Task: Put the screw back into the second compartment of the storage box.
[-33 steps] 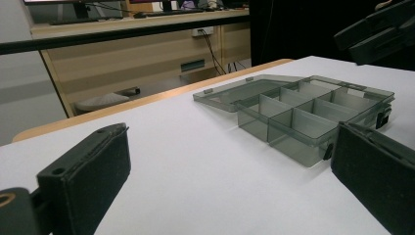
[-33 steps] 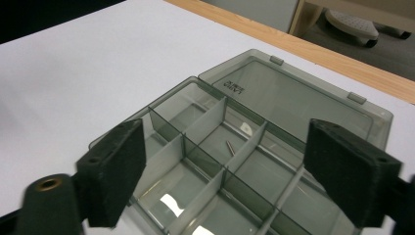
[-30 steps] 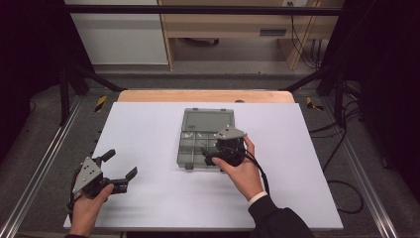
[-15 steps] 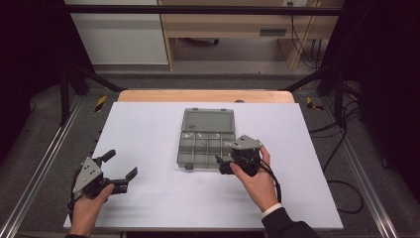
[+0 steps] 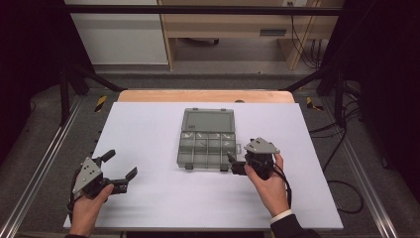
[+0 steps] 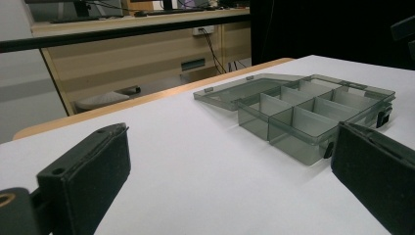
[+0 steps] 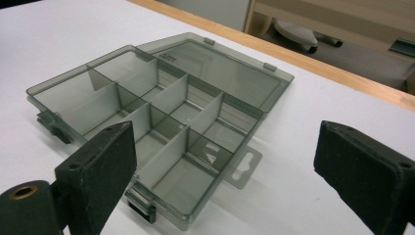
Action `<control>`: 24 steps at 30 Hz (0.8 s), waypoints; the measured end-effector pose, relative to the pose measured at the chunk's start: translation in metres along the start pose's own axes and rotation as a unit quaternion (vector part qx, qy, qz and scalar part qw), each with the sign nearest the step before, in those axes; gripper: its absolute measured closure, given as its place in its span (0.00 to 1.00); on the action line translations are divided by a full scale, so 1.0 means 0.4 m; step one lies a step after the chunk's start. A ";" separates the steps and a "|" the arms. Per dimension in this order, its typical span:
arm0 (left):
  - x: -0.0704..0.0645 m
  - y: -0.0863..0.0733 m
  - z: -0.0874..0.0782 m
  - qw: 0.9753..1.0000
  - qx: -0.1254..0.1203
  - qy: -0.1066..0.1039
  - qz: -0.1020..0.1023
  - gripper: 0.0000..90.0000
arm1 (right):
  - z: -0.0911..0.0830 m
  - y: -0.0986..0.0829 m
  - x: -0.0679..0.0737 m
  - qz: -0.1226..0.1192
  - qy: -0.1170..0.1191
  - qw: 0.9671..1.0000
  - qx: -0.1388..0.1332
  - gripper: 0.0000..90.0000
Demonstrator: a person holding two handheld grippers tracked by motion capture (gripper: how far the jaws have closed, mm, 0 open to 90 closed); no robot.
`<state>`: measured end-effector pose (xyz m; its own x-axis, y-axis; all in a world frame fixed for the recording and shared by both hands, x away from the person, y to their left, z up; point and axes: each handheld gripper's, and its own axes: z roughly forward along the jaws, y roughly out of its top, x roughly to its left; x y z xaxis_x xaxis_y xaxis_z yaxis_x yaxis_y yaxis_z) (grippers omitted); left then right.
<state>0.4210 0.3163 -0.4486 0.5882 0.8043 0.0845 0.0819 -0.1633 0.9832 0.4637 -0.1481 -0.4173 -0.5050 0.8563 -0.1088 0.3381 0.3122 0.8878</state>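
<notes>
Compartment box [image 5: 207,139] lay open at frame centre, lid flat. Right gripper [image 5: 236,163], jaws apart, hovered beside its lower-right corner; left gripper [image 5: 119,171], jaws apart, idled lower left. Probable next move: filling or closing.

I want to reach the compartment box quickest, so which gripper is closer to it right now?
Right. The right gripper sits just off the compartment box's near right corner, jaws open. The left gripper rests well away, toward the table's near left corner.

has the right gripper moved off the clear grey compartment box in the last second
Yes. The right gripper has drawn back toward the person, from over the clear grey compartment box to its near right corner.
</notes>
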 end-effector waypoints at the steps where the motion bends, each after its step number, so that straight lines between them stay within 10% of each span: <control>1: 0.000 0.000 0.000 1.000 0.000 0.000 0.000 0.01 | -0.003 -0.003 -0.004 0.004 -0.002 1.000 -0.002 0.10; 24: 0.021 0.003 -0.019 1.000 -0.013 0.016 -0.012 0.01 | -0.092 -0.101 -0.095 0.049 -0.039 0.996 -0.059 0.09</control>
<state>0.4200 0.3274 -0.4455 0.5602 0.8257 0.0666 0.0746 -0.1304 0.9886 0.4399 -0.2083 -0.4325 -0.4093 0.9111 -0.0489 0.2842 0.1782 0.9421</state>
